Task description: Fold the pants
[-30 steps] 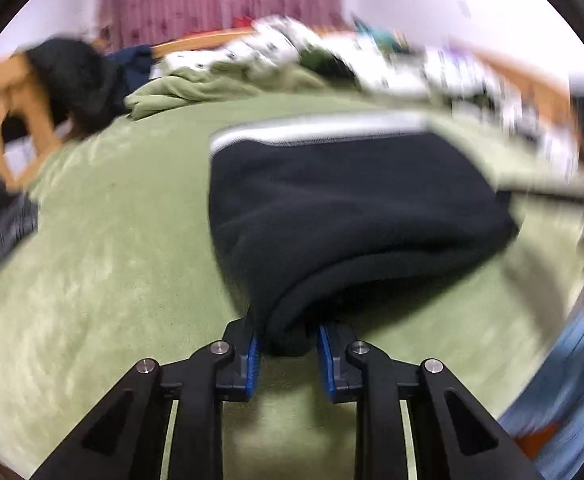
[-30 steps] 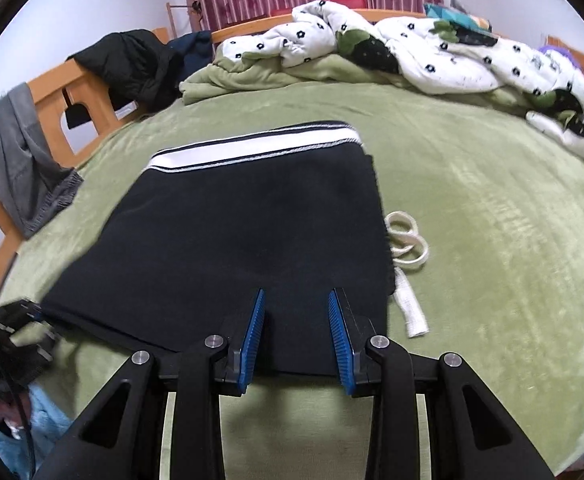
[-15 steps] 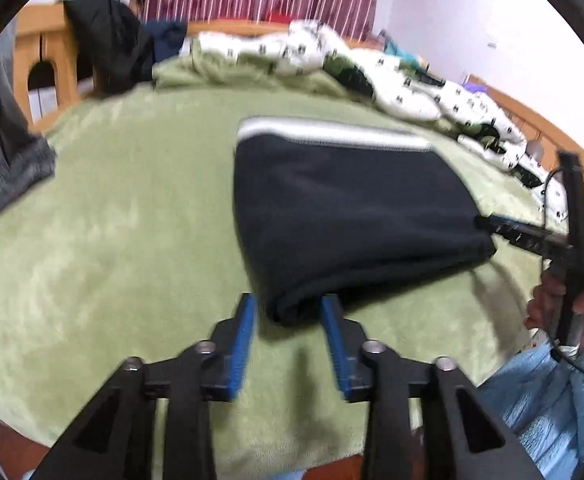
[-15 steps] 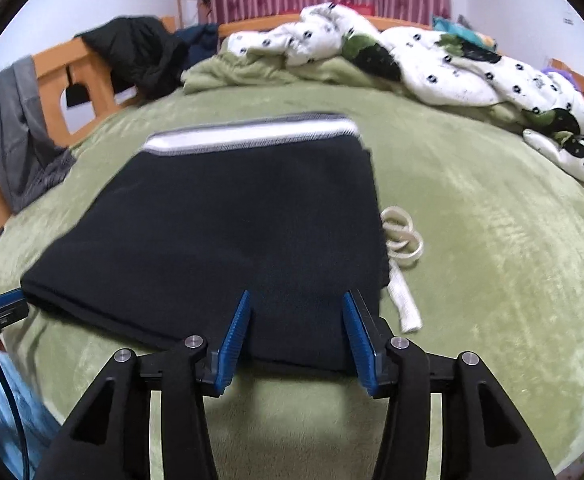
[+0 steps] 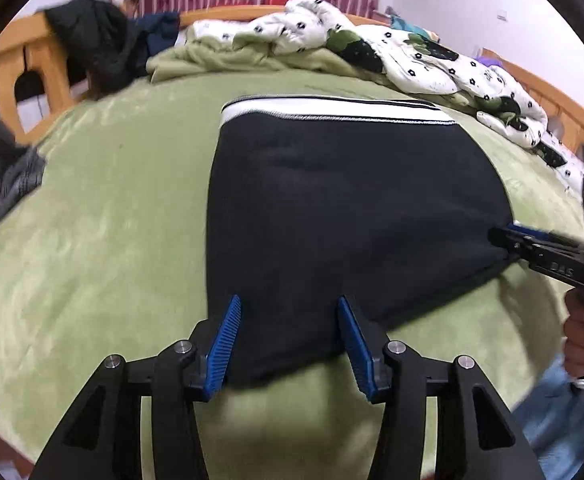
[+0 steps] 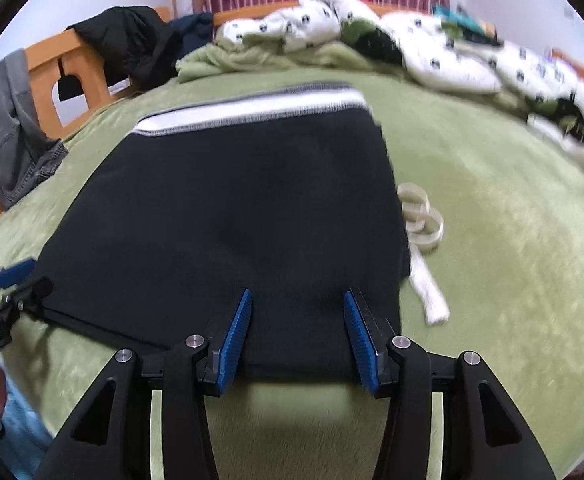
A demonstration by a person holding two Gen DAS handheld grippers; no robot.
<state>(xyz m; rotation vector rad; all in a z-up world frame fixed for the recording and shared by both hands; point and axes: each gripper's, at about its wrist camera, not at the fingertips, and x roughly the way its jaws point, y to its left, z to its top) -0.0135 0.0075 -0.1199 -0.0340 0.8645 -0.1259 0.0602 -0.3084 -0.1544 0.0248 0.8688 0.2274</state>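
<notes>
Lying folded on green bed (image 5: 92, 240): black pants (image 5: 344, 208), near edge between fingers of left tool (image 5: 288, 340) and right tool (image 6: 298, 334); both just opened, gripping nothing.

Pants (image 5: 352, 208): matt black knit cloth, white ribbed waistband. Bed cover (image 5: 104, 216): green plush fleece, slight sheen. Tongs: matt black plastic, ridged blue pads (image 5: 224, 346), shiny metal pins. Bed frame (image 6: 76, 60): smooth wood.

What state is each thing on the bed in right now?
black pants: folded flat, white waistband at the far edge
left gripper: open, jaws just widened, straddling the pants' near edge
right gripper: open, straddling the near edge
white drawstring: loose beside the pants
</notes>
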